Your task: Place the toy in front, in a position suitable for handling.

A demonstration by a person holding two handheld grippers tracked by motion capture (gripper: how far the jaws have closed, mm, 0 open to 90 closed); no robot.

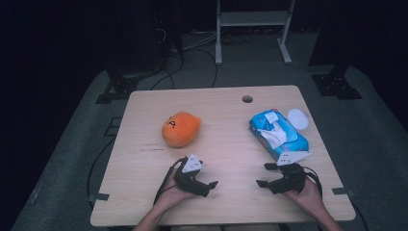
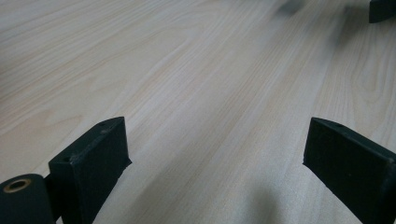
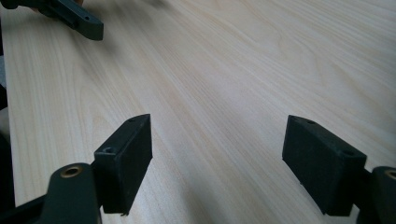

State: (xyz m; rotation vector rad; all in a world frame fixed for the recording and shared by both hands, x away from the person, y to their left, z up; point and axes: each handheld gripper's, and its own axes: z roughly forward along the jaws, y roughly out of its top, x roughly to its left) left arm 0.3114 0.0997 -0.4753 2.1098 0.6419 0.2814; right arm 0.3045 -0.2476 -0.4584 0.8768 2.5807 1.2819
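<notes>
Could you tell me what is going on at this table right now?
A person holds a hand-held gripper in each hand near the table's front edge. The left hand-held gripper and right hand-held gripper are both open and empty, pointing toward each other. An orange plush toy and a blue wipes pack lie untouched farther back.

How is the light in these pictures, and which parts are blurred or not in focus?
High view: dim and bluish, black around the table; the orange plush toy and wipes pack look soft. Left gripper view: bright wood, far corner blurred. Right gripper view: evenly lit, soft shadows beneath the jaws, sharp grain nearby.
</notes>
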